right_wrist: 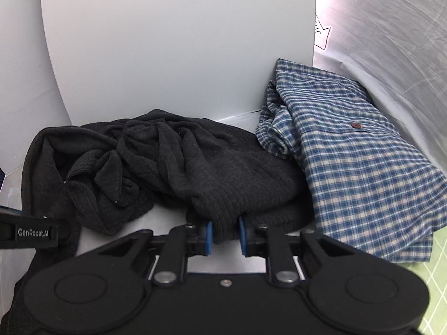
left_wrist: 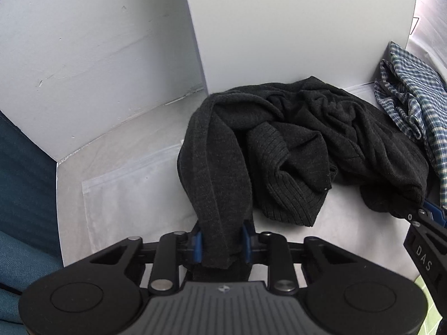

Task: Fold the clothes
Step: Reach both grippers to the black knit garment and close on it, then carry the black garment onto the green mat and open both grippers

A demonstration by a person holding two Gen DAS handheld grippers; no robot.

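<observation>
A crumpled black knit sweater [left_wrist: 307, 139] lies on the white table [left_wrist: 125, 189]; it also shows in the right wrist view [right_wrist: 195, 167]. My left gripper [left_wrist: 220, 241] is shut on a band of the sweater, which hangs through its blue pads. My right gripper [right_wrist: 225, 237] is shut on the sweater's near edge; it shows in the left wrist view [left_wrist: 430, 217] at the sweater's right end. A folded blue plaid shirt [right_wrist: 357, 167] lies to the right of the sweater, also in the left wrist view [left_wrist: 413, 97].
White panels [right_wrist: 167, 50] stand close behind the clothes. A clear plastic bag [left_wrist: 131, 189] lies flat on the table at the left. A teal cloth [left_wrist: 22, 195] is past the table's left edge. A green gridded mat [right_wrist: 435, 279] is at the right.
</observation>
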